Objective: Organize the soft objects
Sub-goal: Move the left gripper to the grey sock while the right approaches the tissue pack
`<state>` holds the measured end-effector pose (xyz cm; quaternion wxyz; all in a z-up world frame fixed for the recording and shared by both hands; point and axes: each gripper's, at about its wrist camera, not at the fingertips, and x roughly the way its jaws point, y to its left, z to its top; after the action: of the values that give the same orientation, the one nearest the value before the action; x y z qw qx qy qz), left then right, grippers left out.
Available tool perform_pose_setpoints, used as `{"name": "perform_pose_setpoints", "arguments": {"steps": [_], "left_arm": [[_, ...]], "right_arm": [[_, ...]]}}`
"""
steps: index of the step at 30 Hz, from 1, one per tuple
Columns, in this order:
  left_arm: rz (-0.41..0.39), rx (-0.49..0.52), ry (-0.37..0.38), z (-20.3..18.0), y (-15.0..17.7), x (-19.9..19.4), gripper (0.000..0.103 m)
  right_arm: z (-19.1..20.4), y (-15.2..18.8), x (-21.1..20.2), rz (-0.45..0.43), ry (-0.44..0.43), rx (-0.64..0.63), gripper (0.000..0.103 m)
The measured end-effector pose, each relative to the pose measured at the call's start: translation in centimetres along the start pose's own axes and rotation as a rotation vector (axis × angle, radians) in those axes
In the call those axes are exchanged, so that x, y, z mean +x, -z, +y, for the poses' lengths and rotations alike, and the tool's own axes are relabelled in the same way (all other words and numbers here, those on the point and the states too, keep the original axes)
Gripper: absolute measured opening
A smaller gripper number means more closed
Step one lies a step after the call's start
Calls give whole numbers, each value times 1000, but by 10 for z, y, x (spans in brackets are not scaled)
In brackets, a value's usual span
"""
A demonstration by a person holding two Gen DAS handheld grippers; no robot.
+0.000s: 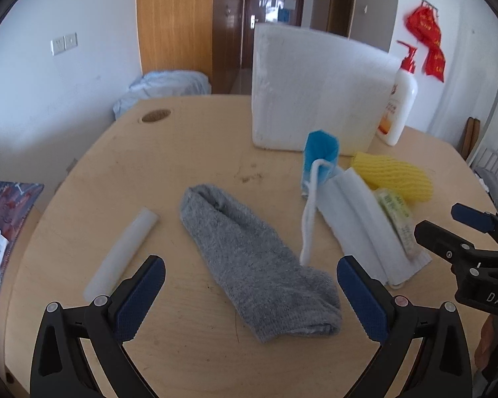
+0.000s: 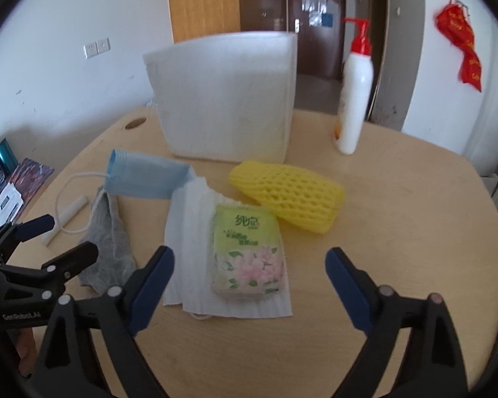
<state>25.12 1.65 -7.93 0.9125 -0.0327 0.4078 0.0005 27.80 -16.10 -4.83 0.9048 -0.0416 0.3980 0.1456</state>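
On a tan wooden table [image 1: 189, 152] in a white-walled room, the grey sock [image 1: 249, 262] lies between the left gripper's [image 1: 250, 285] spread-apart jaws

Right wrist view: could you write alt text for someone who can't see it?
An open right gripper hovers over a green floral tissue packet lying on a white pleated face mask on a wooden table. Behind sit a yellow foam net sleeve and a white foam box.

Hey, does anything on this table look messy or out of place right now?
Nothing is spilled or damaged, but the face mask lies unfolded, partly under the tissue pack, its ear loop trailing across the grey sock.
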Motion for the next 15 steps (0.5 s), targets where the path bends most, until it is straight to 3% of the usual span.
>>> {"name": "perform_pose_setpoints", "arguments": {"steps": [15], "left_arm": [[124,-29,-25,-4,-6,35,103]], "right_arm": [[-5,-4,22,65,-51,2,87]]}}
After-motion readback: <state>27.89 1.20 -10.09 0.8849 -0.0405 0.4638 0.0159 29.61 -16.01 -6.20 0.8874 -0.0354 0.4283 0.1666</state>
